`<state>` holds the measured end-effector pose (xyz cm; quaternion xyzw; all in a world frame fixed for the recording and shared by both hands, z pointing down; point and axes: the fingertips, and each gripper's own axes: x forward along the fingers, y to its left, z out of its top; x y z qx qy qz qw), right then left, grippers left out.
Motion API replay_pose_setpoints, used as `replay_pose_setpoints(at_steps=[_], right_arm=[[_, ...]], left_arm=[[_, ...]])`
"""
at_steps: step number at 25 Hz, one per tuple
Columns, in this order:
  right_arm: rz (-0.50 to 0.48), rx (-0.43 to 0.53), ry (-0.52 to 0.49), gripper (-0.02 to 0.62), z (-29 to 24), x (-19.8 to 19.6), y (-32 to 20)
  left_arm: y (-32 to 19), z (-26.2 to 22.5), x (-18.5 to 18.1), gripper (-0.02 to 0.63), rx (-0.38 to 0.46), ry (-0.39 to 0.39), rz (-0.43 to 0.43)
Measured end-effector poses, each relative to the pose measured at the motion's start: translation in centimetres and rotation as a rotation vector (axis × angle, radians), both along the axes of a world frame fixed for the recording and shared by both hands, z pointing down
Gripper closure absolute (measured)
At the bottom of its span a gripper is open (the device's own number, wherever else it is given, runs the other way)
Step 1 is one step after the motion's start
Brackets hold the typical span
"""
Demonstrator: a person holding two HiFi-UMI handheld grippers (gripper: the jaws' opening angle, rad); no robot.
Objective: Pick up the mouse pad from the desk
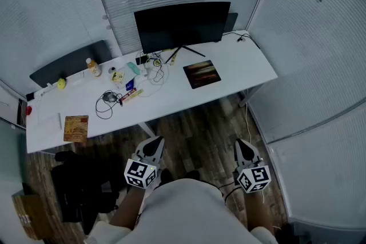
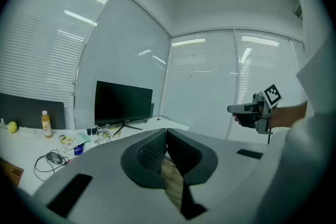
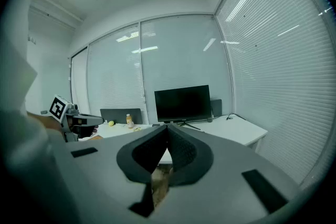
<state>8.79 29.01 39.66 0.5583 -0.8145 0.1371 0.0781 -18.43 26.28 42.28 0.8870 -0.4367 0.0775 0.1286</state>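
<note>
So both grippers are just hanging out low in front of the person's body, over the brown wood-plank floor (image 1: 194,131), and neither one reaches the near edge of the white rectangular desk (image 1: 243,60). The left gripper (image 1: 155,141) and the right gripper (image 1: 243,143) sit side by side and well apart, roughly parallel. Both point toward the desk with the noses tipped a little downward. The marker cubes ride at the back ends, and the person's forearms come in from the bottom of the head view.

In the left gripper view, the left gripper (image 2: 167,131) has its dark ribbed jaws pressed together at the tips with nothing between them. You only see floor through the slot below. It's the same deal in the right gripper view: the right gripper (image 3: 168,126) has its jaws closed tip to tip and is empty. Each camera also catches the other gripper off to the side at about the same height.

The dark rectangular mouse pad with the reddish streaky print (image 1: 202,74) lies flat on the right half of the tabletop. It's about midway between the far and near edges, well in from the right edge, and just in front of the black flat-screen monitor (image 1: 182,26). Nothing is touching it. The clutter, including a wired mouse (image 1: 108,96), sits on the left half.
</note>
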Motion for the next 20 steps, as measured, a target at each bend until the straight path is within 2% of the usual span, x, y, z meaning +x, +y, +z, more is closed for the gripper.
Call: replay_pose_setpoints(at_steps=[9, 20], right_arm=[[-0.005, 0.004, -0.001, 0.569, 0.0, 0.6, -0.3], [-0.062, 0.001, -0.003, 0.569, 0.2, 2.0, -1.2]], left_arm=[[0.1, 0.4, 0.7, 0.588, -0.01, -0.002, -0.002], [-0.6, 0.3, 2.5, 0.588, -0.011, -0.018, -0.033]])
